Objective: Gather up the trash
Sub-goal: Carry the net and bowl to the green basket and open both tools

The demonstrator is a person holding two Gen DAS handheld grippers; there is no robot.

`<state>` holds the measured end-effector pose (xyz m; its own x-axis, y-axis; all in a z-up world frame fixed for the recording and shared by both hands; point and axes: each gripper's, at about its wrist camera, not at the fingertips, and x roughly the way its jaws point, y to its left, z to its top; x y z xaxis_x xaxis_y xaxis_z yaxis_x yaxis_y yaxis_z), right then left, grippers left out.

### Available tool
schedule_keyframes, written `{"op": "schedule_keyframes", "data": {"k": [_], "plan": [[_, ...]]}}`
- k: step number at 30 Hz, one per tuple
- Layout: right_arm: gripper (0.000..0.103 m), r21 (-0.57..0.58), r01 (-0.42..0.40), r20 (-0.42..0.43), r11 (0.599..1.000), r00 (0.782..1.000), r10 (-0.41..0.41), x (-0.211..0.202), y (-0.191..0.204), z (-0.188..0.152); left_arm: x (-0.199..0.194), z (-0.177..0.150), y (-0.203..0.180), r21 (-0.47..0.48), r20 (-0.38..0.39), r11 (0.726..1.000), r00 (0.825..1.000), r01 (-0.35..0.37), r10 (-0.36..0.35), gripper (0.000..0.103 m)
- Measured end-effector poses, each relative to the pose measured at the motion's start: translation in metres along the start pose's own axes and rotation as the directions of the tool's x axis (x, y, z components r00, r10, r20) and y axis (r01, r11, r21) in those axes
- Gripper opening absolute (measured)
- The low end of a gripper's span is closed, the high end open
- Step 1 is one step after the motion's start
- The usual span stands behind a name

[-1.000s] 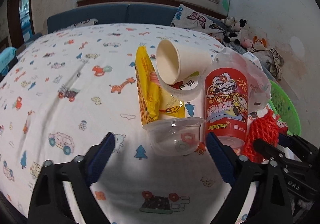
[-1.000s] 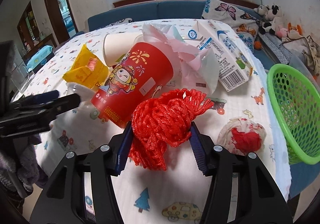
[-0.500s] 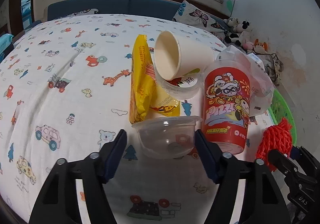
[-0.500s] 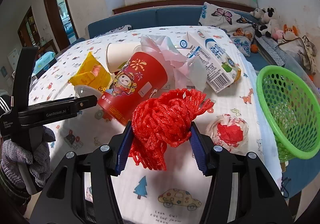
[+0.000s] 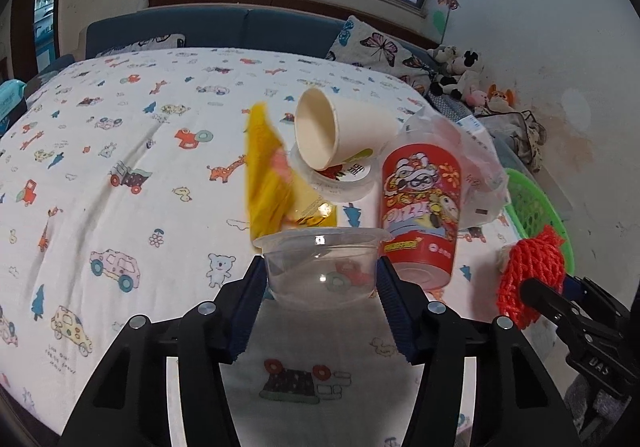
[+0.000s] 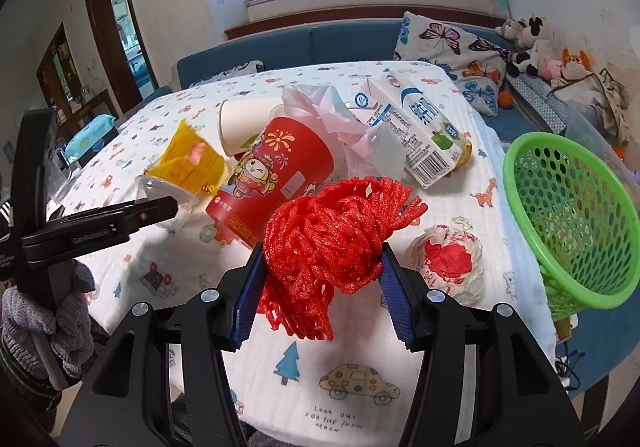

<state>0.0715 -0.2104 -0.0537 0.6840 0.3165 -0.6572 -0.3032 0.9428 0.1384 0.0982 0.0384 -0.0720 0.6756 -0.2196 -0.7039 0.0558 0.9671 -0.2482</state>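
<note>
Since a second earlier, my left tongs (image 5: 320,279) had closed in from standing wide of the clear plastic bowl (image 5: 322,267) to pinching it by its two side walls, and my right tongs (image 6: 320,271) had carried the red foam net (image 6: 320,231) up off the cloth, still pinching it.

Taking the red noodle cup (image 6: 276,187) as my landmark: the counter (image 5: 120,167), under its quilted cartoon-print cloth, spread wide to the cup's left. The green basket (image 6: 572,215) stood well to the cup's right at the counter's edge, and I judged it was where the trash belonged. A milk carton (image 6: 416,135) lay behind and right of the cup, touching a crumpled thin plastic bag (image 6: 332,115). A white paper cup (image 5: 336,131) lay on its side behind the cup, with a yellow wrapper (image 5: 268,179) to its left. A balled wrapper (image 6: 448,259) sat on the cloth between the cup and the basket.

The bowl, just left of the cup's base, I judged light, thin and slick, likely to flex or pop loose under a hard squeeze; the walls just under the rim seemed the stiffest place to hold. The net, in front of the cup, looked weightless, springy and soft, so a grip across its bunched middle seemed safe.

Behind the counter ran a blue sofa under a bright window.
</note>
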Motion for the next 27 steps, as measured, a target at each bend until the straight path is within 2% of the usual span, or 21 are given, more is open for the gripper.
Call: {"op": "schedule_keyframes", "data": {"k": [7,13,20,27], "plan": [[0.055,0.016,0.007,0.017,1.0,1.0,-0.007,-0.009,-0.005,0.0,-0.032,-0.001,-0.01,0.039,0.047,0.999,0.998,0.035,-0.037,0.054],[0.055,0.042,0.043,0.032,0.998,0.999,-0.044,-0.017,-0.021,0.001,-0.048,0.01,-0.032,0.097,0.083,0.993,0.993,0.074,-0.082,0.054],[0.055,0.101,0.12,0.051,0.988,0.991,-0.126,-0.029,-0.062,0.004,-0.039,0.029,-0.07,0.174,0.075,0.976,0.987,0.129,-0.144,0.054],[0.056,0.147,0.221,0.063,0.964,0.971,-0.232,-0.042,-0.116,0.009,-0.022,0.047,-0.117,0.244,0.054,0.954,0.98,0.175,-0.194,0.054]]}}
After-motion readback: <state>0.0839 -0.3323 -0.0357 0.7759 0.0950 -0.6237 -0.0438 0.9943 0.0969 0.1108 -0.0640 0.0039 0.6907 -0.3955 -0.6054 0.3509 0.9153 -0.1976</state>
